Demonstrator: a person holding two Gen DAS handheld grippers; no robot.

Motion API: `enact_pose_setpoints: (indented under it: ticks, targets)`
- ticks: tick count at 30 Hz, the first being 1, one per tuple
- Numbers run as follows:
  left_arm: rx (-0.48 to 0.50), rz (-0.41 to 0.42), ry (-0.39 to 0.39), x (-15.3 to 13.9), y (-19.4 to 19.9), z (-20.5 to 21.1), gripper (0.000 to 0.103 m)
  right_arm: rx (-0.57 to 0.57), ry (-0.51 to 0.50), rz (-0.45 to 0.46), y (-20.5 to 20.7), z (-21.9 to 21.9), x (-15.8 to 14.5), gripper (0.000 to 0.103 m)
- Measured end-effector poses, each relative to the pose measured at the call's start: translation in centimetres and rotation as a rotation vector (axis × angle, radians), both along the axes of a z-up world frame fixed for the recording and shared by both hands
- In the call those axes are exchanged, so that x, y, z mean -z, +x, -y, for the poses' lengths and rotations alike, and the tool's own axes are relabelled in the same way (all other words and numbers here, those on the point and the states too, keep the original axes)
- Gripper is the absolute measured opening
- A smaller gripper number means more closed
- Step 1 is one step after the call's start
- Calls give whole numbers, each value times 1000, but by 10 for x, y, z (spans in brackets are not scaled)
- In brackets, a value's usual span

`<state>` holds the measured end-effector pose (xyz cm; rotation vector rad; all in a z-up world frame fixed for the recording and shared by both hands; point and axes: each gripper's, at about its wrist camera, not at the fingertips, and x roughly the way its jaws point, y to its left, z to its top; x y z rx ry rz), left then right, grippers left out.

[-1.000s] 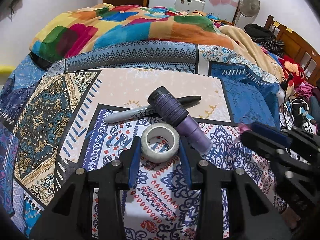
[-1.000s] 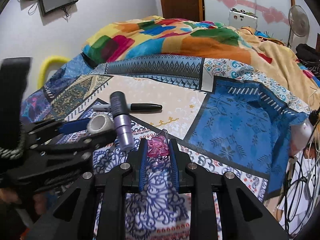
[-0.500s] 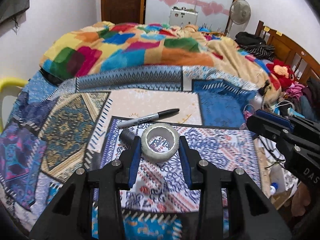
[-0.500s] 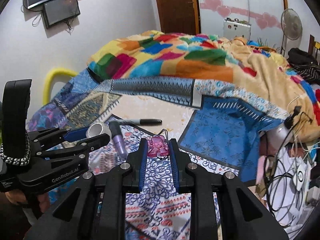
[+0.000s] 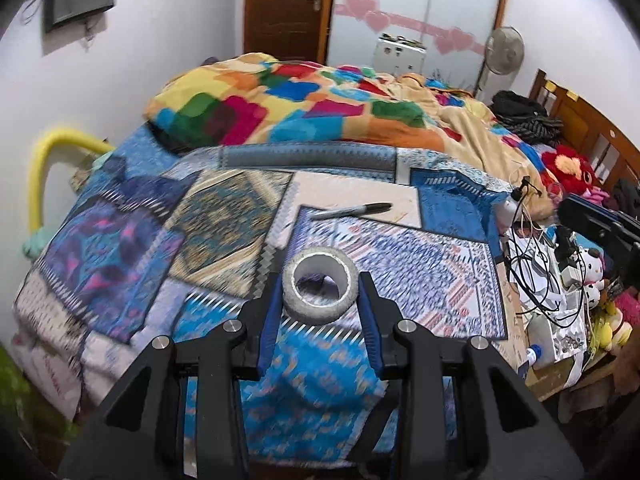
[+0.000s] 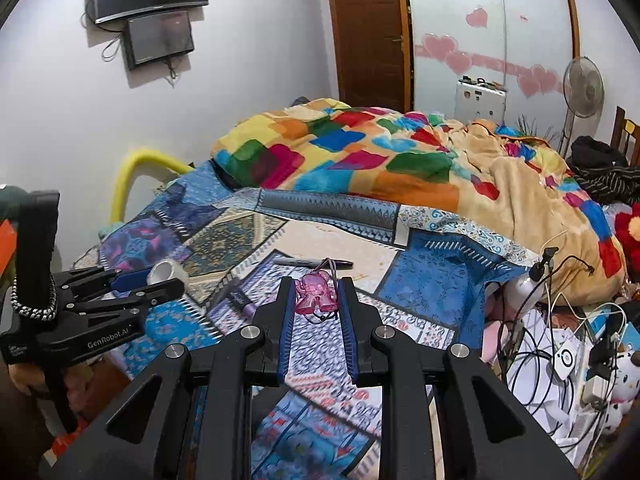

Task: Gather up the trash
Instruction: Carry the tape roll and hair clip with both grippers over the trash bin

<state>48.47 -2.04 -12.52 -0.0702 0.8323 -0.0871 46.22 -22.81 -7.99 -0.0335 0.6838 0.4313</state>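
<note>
- Trash in hand comes first: the tape roll point(image 5: 320, 294) sits clenched between the left gripper's point(image 5: 320, 312) jaws, and the pink plastic trinket point(image 6: 316, 292) is pinched between the right gripper's point(image 6: 316, 312) jaws.
- Both pieces hang in the air above the near edge of the bed point(image 5: 400, 252), touching nothing but the blue pads.
- 1 second ago both grippers were low over the patterned bedspread with the tape roll beside a purple tube; now they have pulled up and back, so the bed looks smaller and farther off.
- That suggests 2 pickups are done and the carry to a bin is under way; no bin shows in either view.
- Left behind on the bed: the black marker point(image 5: 352, 211) on the pale panel, and the purple tube point(image 6: 242, 300), seen only from the right wrist view.
- Further out, cables and clutter point(image 5: 548, 280) crowd the right bedside, a snag risk if the carry swings that way.
</note>
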Motion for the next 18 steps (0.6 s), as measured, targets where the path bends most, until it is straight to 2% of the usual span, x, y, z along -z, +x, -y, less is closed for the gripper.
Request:
enact_pose_setpoints:
  ticks: [7,18]
  targets:
    - [-96,12,-16,-13,-61,-50,36,-57,0,12,-36,-22,-14,20]
    - [-227,32,-7,-31,-170,-128,36,-203,5,14,-101,-93,-25,20]
